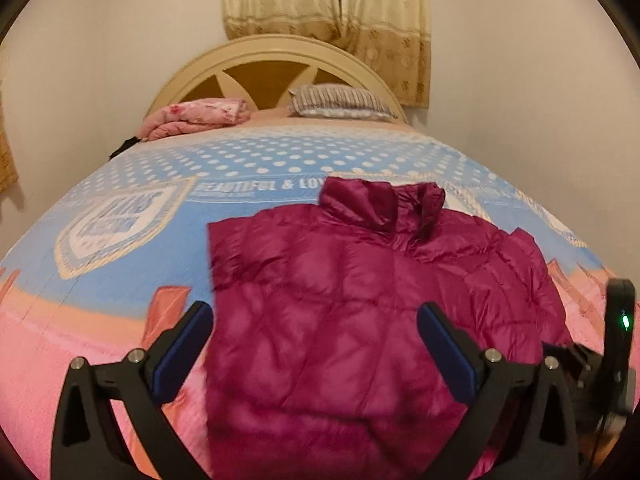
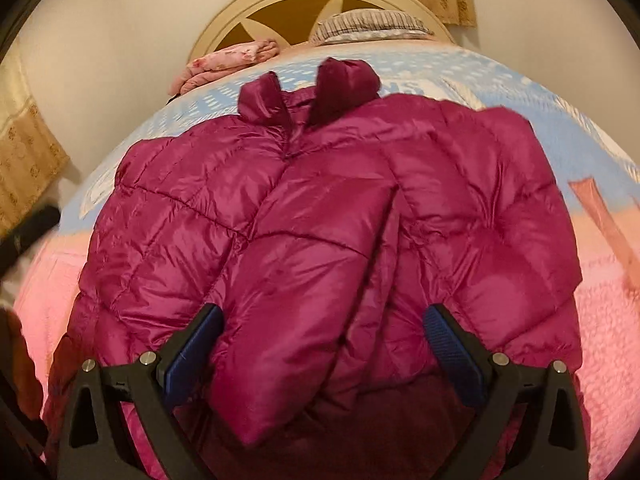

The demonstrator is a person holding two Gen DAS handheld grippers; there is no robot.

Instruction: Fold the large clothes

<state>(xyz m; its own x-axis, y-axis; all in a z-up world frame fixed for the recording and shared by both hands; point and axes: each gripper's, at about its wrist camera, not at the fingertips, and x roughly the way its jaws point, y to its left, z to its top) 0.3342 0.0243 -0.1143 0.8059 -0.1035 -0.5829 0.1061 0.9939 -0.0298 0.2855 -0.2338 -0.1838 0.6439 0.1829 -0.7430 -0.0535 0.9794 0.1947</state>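
Bed (image 1: 120, 248) with the blue-and-pink printed cover fills both views, stretching away ahead of the fingers to the arched headboard (image 1: 276, 52). Curtain (image 1: 328, 0) hangs behind it.

Magenta puffer jacket (image 2: 304, 208) lies flat on the bed, collar (image 2: 308, 92) at the far end from both sets of fingers, hem end nearest them. In the right wrist view one sleeve (image 2: 288, 312) is folded in over the body and runs down toward the gap between the fingers. In the left wrist view the jacket's left edge is a straight line just ahead of the left-hand finger, so that side looks tucked in too.

Striped pillow (image 1: 340, 102) and folded pink blanket (image 1: 196, 118) sit far beyond the fingers, at the headboard.

Left gripper (image 1: 316, 344): fingers spread as wide as they go, nothing pinched, jacket fabric under the gap. Right gripper (image 2: 322, 344): fingers wide too, hovering over the sleeve cuff area, not gripping it as far as the view shows. Part of the right gripper's body shows just right of the left fingers.

Progress, judged: the sides are in, so roughly the first half is done. Left: fold hem up toward collar, maybe once more, then flatten. Puffy fill will likely spring back, so the fold may need pressing.
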